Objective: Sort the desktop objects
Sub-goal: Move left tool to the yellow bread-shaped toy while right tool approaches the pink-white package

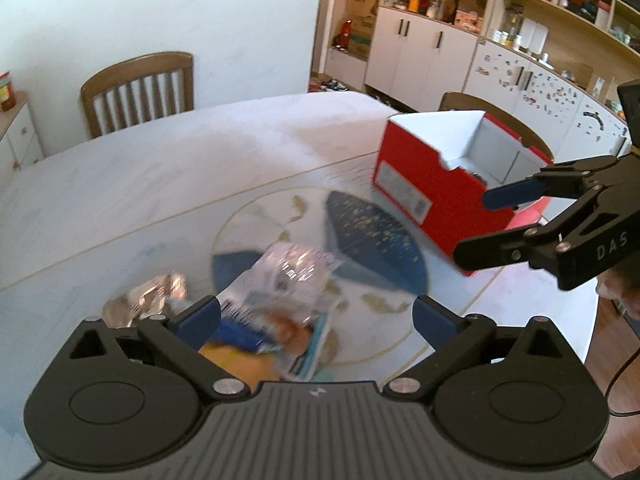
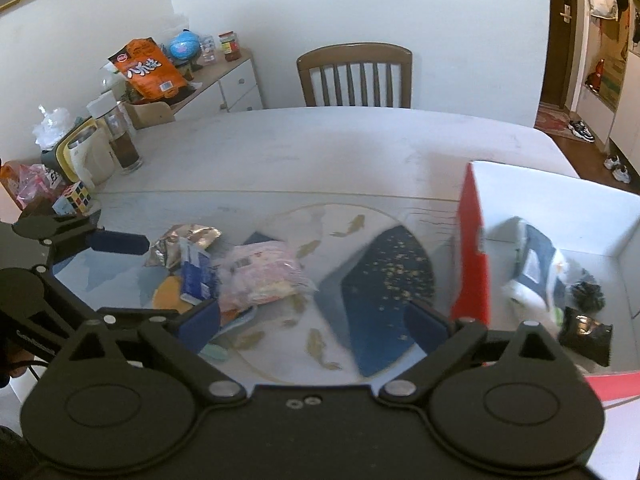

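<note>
Left gripper (image 1: 316, 318): jaws stood wide, empty, above the snack packets (image 1: 294, 276).
Right gripper (image 2: 314, 322): likewise spread, holding nothing.
Packets: heaped on the table (image 2: 320, 144) beside the red box (image 2: 474, 264).

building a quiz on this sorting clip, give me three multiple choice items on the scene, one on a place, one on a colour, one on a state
1. Where does the pile of snack packets lie?
A. on the table, left of the box
B. inside the box
C. on the chair seat

2. What colour is the outside of the box?
A. green
B. red
C. yellow

3. How do the jaws of the left gripper and the right gripper stand?
A. both open, holding nothing
B. both shut on a packet
C. left open, right shut on the box

Answers:
1. A, the right wrist view shows the packets heaped on the table beside the box's left wall.
2. B, its outer walls are red and its inside white.
3. A, each wrist view shows blue pads spread wide with nothing pressed between them.
</note>
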`<state>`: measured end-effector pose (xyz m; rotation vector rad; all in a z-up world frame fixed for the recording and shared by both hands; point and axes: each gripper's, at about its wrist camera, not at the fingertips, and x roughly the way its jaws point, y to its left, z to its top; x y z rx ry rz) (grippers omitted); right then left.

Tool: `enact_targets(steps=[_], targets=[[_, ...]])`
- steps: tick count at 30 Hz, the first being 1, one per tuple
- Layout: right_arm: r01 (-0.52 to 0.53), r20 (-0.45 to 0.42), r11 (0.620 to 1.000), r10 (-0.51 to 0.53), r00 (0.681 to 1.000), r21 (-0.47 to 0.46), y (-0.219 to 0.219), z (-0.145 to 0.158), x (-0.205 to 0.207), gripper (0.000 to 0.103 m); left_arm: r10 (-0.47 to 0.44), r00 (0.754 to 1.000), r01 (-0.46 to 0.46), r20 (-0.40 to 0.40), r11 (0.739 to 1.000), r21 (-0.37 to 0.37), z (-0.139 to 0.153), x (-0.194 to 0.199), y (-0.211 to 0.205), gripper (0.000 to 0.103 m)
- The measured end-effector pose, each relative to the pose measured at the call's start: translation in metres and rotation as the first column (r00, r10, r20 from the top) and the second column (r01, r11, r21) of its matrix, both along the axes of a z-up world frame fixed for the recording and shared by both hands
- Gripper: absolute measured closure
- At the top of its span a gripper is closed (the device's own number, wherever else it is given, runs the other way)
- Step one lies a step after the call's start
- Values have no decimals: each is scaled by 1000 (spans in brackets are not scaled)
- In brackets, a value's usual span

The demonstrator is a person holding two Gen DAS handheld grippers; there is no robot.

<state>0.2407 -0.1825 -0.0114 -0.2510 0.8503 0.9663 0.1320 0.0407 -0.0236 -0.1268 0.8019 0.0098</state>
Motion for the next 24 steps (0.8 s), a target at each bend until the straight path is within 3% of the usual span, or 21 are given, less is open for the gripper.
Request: enact_targets(steps=[12,24], targets=[[-45,-5,999,45,999,-26,43,-13,-9,4,54,998,-55,-43,998,-18,-28,-15,38,0],[-87,-22,992,86,996,-87,80,-43,3,4,30,996,-33,-85,999,-34,-63,-9,57,0]])
